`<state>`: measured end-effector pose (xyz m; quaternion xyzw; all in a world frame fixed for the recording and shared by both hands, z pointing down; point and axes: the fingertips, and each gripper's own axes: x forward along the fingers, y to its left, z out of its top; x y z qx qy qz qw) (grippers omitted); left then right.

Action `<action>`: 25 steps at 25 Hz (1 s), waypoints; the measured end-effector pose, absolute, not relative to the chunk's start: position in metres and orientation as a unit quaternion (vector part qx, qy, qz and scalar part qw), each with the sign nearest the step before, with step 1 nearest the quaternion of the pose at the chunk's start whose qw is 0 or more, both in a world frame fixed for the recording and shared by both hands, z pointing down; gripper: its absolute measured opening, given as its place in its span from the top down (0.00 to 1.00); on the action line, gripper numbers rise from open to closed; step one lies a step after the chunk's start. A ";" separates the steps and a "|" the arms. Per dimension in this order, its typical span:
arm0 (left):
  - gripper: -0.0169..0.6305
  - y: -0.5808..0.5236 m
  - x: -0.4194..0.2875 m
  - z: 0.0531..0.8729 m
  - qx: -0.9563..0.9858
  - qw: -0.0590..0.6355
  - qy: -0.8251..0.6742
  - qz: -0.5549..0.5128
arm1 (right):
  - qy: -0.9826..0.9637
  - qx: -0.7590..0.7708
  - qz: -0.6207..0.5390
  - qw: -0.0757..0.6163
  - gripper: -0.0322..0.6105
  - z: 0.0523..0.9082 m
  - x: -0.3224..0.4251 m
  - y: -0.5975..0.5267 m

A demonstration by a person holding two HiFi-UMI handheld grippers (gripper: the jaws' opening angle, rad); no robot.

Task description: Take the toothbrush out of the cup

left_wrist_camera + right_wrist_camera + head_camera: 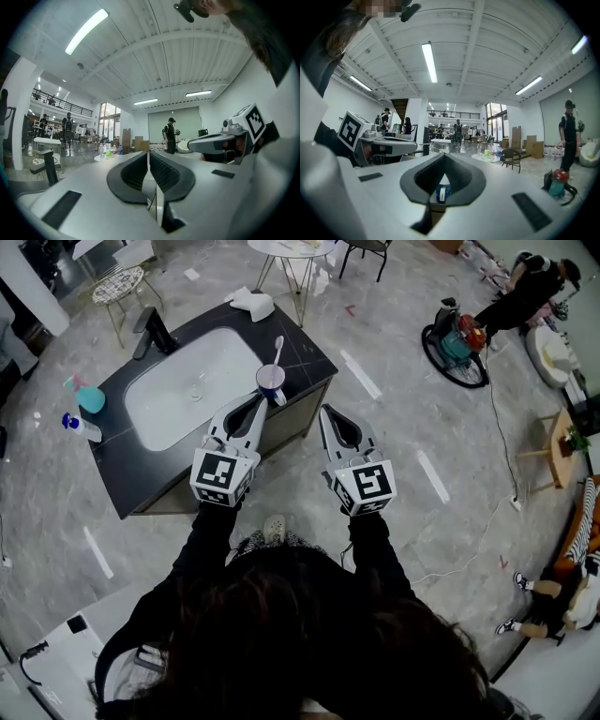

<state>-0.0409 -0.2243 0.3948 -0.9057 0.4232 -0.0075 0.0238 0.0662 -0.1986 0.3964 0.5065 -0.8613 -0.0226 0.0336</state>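
A blue-and-white cup (271,382) stands on the near right corner of the black counter (309,357), with a white toothbrush (277,347) upright in it. My left gripper (263,400) is shut and empty, its tips just short of the cup. In the left gripper view its jaws (148,153) meet and the cup is hidden. My right gripper (324,412) hangs off the counter's edge to the right of the cup, shut with nothing held. In the right gripper view its jaws (444,155) touch at the tips, and the cup (442,191) shows small through the hollow behind them.
A white sink (187,390) with a black faucet (151,331) fills the counter. A teal bottle (90,398) and a spray bottle (81,427) stand at its left end, a white cloth (254,303) at the back. A vacuum cleaner (456,341) sits on the floor at right.
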 end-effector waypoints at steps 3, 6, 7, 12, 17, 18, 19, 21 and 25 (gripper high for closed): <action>0.96 -0.238 -0.043 0.396 -0.907 0.024 0.420 -0.009 | -0.862 0.506 -0.022 0.035 0.94 0.397 0.061 -0.214; 0.96 -0.250 -0.046 0.398 -0.908 0.022 0.419 -0.010 | -0.861 0.507 -0.022 0.035 0.94 0.396 0.056 -0.228; 0.96 -0.253 -0.048 0.399 -0.908 0.020 0.419 -0.010 | -0.860 0.508 -0.021 0.035 0.94 0.397 0.054 -0.232; 0.96 -0.266 -0.054 0.404 -0.909 0.021 0.417 -0.017 | -0.860 0.509 -0.021 0.036 0.94 0.399 0.046 -0.244; 0.96 -0.274 -0.046 0.411 -0.914 0.020 0.404 -0.027 | -0.862 0.504 -0.015 0.042 0.94 0.405 0.044 -0.252; 0.96 -0.275 -0.045 0.411 -0.914 0.021 0.403 -0.028 | -0.863 0.503 -0.013 0.042 0.94 0.406 0.044 -0.253; 0.96 -0.278 -0.044 0.412 -0.914 0.021 0.403 -0.029 | -0.864 0.502 -0.013 0.042 0.94 0.406 0.044 -0.256; 0.96 -0.284 -0.043 0.413 -0.913 0.020 0.406 -0.030 | -0.866 0.499 -0.015 0.042 0.94 0.406 0.044 -0.260; 0.96 -0.298 -0.040 0.418 -0.910 0.019 0.413 -0.040 | -0.869 0.493 -0.011 0.046 0.94 0.409 0.048 -0.274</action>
